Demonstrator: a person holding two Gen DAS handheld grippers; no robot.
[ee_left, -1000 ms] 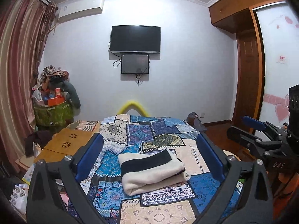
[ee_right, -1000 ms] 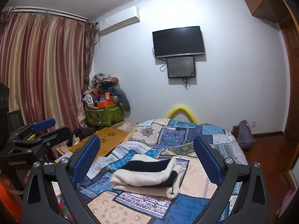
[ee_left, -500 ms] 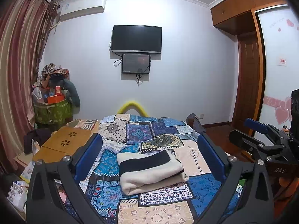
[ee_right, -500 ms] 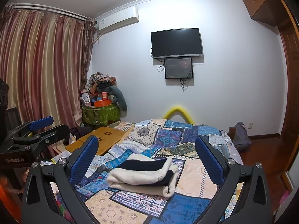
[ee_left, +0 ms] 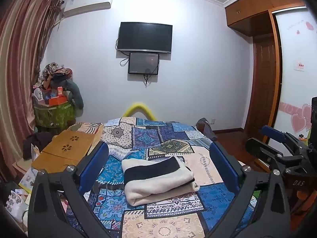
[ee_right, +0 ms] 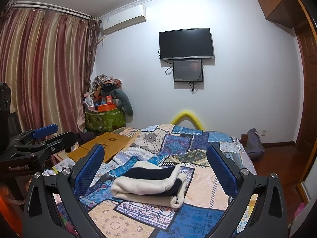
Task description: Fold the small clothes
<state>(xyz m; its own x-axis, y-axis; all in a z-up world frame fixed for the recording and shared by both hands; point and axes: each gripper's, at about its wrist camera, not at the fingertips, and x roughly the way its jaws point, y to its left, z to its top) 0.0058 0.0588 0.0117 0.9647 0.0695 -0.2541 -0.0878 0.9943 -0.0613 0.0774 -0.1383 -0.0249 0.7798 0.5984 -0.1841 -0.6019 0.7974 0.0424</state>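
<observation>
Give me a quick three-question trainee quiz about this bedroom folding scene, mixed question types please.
1. True or false: the left gripper is shut on the folded garment.
2. What does the garment lie on? A) wooden lap desk B) patchwork bedspread C) floor
3. Fill in: the garment is cream with a ____ stripe.

Key:
1. False. Both the left gripper and the right gripper are open and hold nothing.
2. B, the patchwork bedspread; the wooden lap desk is off to the garment's left.
3. Dark (black or navy).
</observation>
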